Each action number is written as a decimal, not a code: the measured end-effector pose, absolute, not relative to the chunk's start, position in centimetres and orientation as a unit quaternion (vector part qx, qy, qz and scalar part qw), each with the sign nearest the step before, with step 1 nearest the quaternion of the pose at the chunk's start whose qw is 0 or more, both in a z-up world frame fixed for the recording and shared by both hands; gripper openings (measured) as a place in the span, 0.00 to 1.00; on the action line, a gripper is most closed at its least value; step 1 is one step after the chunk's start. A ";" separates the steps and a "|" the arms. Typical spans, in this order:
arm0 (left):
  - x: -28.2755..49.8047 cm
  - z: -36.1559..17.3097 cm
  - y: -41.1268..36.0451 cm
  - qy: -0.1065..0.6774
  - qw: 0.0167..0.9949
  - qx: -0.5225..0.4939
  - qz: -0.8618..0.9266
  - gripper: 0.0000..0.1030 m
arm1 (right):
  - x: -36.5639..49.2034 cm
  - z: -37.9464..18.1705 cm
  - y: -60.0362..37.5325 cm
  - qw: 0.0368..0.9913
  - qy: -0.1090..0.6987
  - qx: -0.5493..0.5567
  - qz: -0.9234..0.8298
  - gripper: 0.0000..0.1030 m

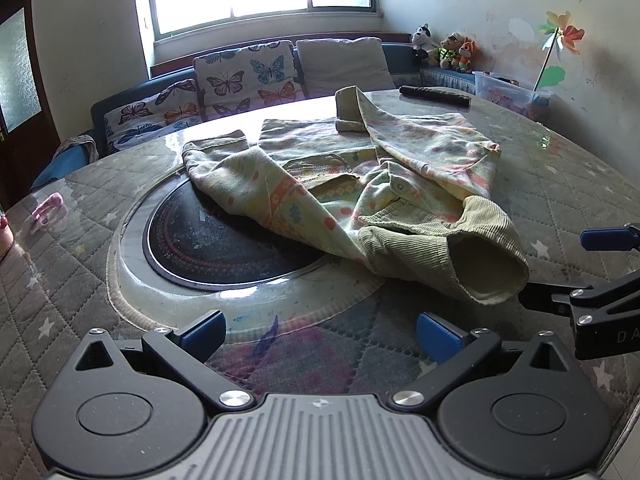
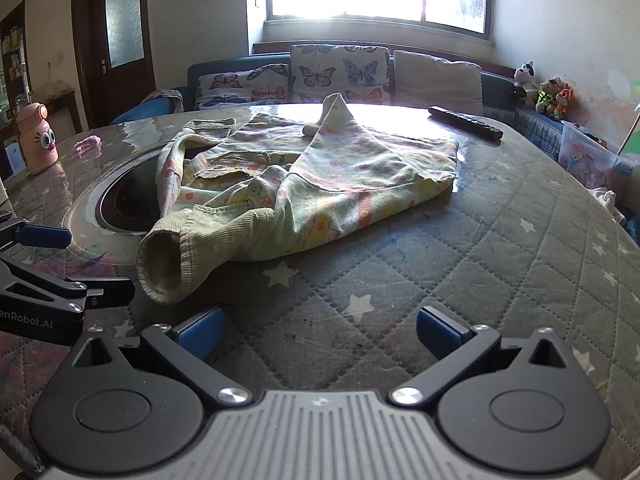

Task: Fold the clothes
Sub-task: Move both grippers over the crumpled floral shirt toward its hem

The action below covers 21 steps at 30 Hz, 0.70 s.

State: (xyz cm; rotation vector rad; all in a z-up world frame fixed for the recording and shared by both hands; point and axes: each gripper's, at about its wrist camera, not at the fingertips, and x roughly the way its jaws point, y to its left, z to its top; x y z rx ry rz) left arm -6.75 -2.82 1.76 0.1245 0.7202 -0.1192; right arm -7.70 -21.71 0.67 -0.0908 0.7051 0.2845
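A pale green corduroy jacket with a flowered lining (image 1: 360, 168) (image 2: 312, 184) lies crumpled in the middle of the round table (image 1: 560, 208) (image 2: 500, 248), one ribbed sleeve cuff (image 1: 492, 272) (image 2: 164, 268) pointing at the near edge. My left gripper (image 1: 320, 334) hovers open over the table short of the jacket, nothing between its blue pads (image 1: 204, 330). My right gripper (image 2: 320, 330) is open too, empty, just right of the cuff. Each gripper shows at the edge of the other's view: the right gripper (image 1: 600, 276), the left gripper (image 2: 52, 264).
A black induction hob (image 1: 224, 240) (image 2: 128, 200) is set into the table, partly under the jacket. A dark remote (image 1: 436, 96) (image 2: 466, 122) lies at the far side. A pink bottle (image 2: 36, 140) and a small pink item (image 1: 48, 208) (image 2: 88, 144) sit at the left. A sofa (image 2: 340, 72) stands behind.
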 end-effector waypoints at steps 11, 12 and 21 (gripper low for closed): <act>-6.2 2.2 -2.4 0.349 0.934 0.059 -0.054 1.00 | -7.1 1.1 -21.7 0.928 0.343 -0.045 0.140 1.00; -6.1 2.3 -2.3 0.348 0.934 0.059 -0.053 1.00 | -7.1 1.1 -21.7 0.928 0.343 -0.045 0.140 1.00; -5.5 3.5 -1.5 0.335 0.939 0.062 -0.042 1.00 | -6.6 2.0 -22.2 0.927 0.341 -0.032 0.152 1.00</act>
